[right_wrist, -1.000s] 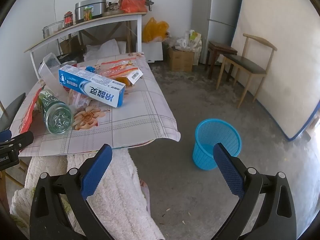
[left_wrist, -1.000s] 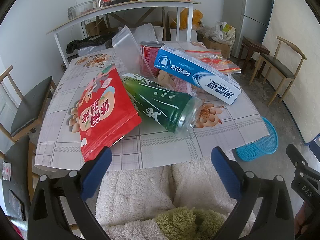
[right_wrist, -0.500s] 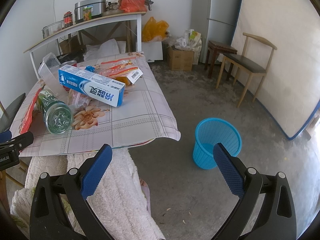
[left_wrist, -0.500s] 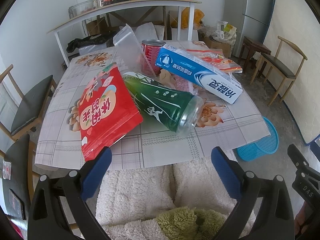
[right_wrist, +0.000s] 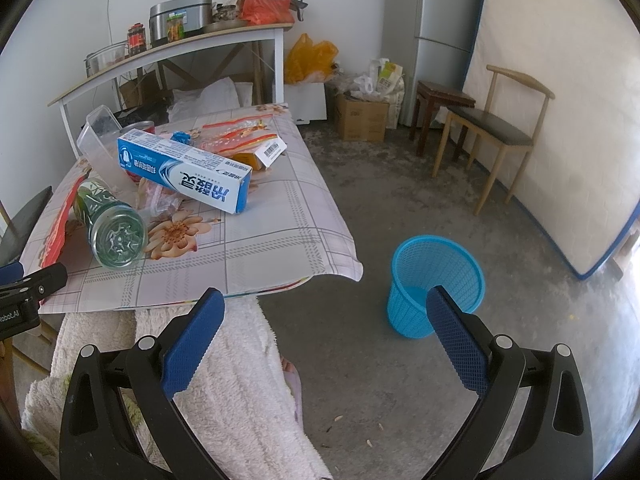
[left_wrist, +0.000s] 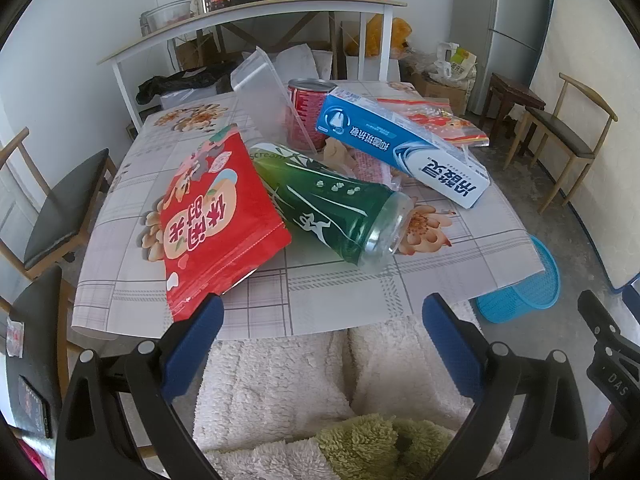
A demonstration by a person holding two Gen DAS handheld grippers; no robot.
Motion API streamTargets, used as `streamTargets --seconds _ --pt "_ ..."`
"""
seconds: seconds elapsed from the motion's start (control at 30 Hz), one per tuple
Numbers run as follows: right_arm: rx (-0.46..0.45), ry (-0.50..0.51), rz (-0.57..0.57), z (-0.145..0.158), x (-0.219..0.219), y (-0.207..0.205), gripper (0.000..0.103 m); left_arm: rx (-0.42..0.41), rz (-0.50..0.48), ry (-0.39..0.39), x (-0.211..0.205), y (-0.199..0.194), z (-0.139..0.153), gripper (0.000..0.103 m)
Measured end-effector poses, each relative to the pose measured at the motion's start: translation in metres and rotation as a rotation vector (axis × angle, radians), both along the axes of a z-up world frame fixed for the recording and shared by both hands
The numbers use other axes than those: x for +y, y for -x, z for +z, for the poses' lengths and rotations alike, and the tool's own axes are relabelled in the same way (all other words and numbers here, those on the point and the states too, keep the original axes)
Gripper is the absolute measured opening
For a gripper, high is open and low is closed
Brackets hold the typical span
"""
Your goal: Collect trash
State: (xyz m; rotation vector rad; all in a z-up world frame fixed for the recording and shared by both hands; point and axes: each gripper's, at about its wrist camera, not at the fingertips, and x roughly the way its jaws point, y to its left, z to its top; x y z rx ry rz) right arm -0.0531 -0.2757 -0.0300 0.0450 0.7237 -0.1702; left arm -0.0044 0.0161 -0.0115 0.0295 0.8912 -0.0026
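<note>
Right now both your hand-held grippers, left (left_wrist: 318,334) and right (right_wrist: 324,328), sit spread and empty; the green bottle (left_wrist: 328,204) lies at twelve o'clock, the blue basket (right_wrist: 436,284) at one for drops.

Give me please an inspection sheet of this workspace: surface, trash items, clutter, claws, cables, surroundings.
Surface: table under a floral checked cloth.
Job's things: red snack pouch lying flat; green bottle on its side, base toward the camera; toothpaste box resting on the pile; red can upright; clear container tilted; orange wrappers; blue basket upright on the floor, right of the table.
Clutter: jars and a pot on the back shelf.
Claws: left claw open, empty; right claw open, empty.
Cables: nothing seen.
Surroundings: fridge, wooden chairs, cardboard box.
</note>
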Motion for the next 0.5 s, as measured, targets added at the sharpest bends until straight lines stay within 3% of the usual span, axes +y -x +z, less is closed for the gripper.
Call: streamTargets --seconds 0.5 --pt "-0.001 -0.004 0.0 0.0 0.0 0.0 0.097 0.006 0.009 -0.005 0.002 -0.003 0.003 0.097"
